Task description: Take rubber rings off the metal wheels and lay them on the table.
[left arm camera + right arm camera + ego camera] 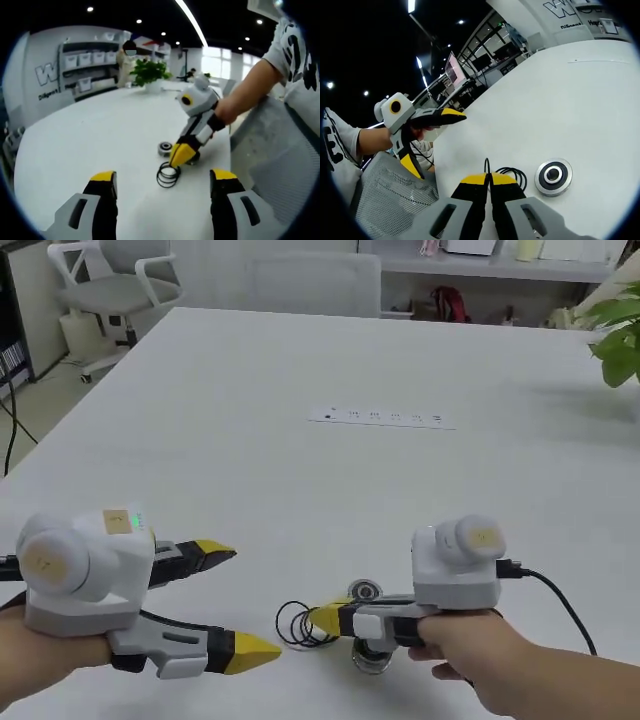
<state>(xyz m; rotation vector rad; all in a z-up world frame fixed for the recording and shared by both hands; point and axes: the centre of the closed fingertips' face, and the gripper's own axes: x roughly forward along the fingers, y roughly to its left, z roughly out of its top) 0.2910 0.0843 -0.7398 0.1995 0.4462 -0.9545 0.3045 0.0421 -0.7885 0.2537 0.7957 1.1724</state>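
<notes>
Head view, left gripper: we are holding the left gripper (232, 601) low over the desk (330, 340), its fingers spread wide and carrying nothing.
Head view, right gripper: the right gripper (322, 620) is lying almost flat. Its tips are meeting the heap of rubber rings (293, 626). One metal wheel (364, 591) is standing just behind it, and a second wheel (370, 660) is peeking out from under it.
Left gripper view: our open fingers are framing the heap, which is lying on the desk ahead. The right gripper's yellow tip is touching its far edge.
Right gripper view: the fingers are pressing together, and a thin black ring (486, 164) seems to be pinched at their seam. The wheel beside the heap is showing a dark outer band; we cannot tell whether that is rubber.
Step in hand: we are judging this as laying a ring onto the heap.
Next move: it is calling for parting the right fingers to drop the ring. After that, the left gripper steadies a wheel while the right peels off its band.
</notes>
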